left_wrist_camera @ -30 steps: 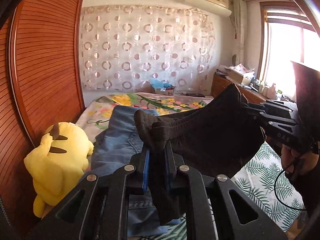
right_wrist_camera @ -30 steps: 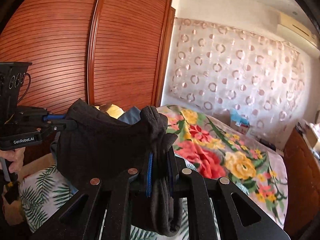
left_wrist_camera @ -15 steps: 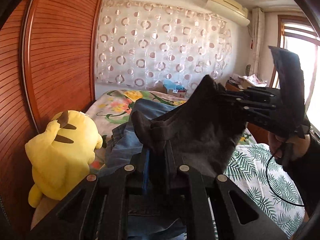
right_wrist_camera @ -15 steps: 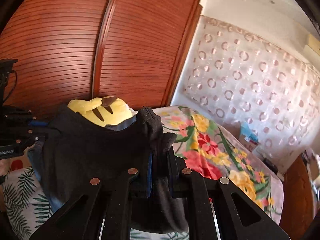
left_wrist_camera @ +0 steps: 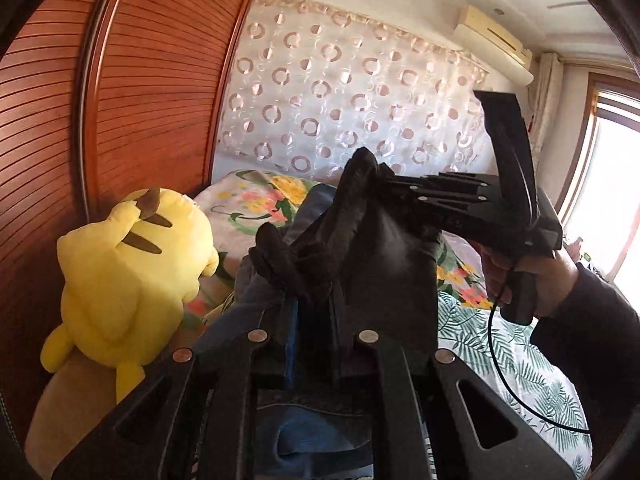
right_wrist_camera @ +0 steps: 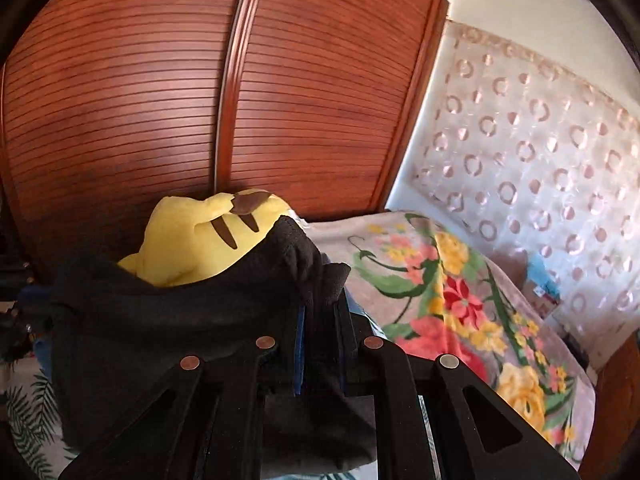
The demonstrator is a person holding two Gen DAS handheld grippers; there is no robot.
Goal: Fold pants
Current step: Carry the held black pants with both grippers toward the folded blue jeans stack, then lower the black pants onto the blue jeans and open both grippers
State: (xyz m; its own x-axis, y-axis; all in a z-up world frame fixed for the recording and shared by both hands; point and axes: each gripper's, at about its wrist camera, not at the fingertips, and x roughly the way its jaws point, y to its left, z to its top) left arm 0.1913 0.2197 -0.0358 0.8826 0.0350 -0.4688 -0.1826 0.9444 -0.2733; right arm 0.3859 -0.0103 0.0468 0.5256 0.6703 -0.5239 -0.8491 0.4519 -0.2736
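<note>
holding dark pants in the air, mid-fold

gripping the pants (left_wrist_camera: 384, 272) at two spots, both above the bed (left_wrist_camera: 500, 344). left gripper (left_wrist_camera: 312, 320) pinched narrow on a bunched edge of the dark cloth; right gripper (right_wrist_camera: 320, 320) likewise clamped on another bunched edge, with the fabric sagging in a shallow span between the two. seen from the left wrist, right gripper out ahead and to the right, gripped by a hand (left_wrist_camera: 516, 276) in a dark sleeve, cloth draped from its tips. below the pants, a heap of blue jeans (left_wrist_camera: 312, 432) on the bed; a yellow plush (left_wrist_camera: 132, 276) just beside that heap, against the wooden wardrobe (right_wrist_camera: 200, 100).

judged as the carrying part of a fold: cloth lifted clear, not yet laid down, halves not yet brought together flat. next move likely calls for bringing the two held edges level and taut, lowering them onto a free patch of bed so the layers lie square, then letting go. worth watching: the slack middle bunching, and the pants landing on the jeans or brushing the plush instead of flat bedding.
</note>
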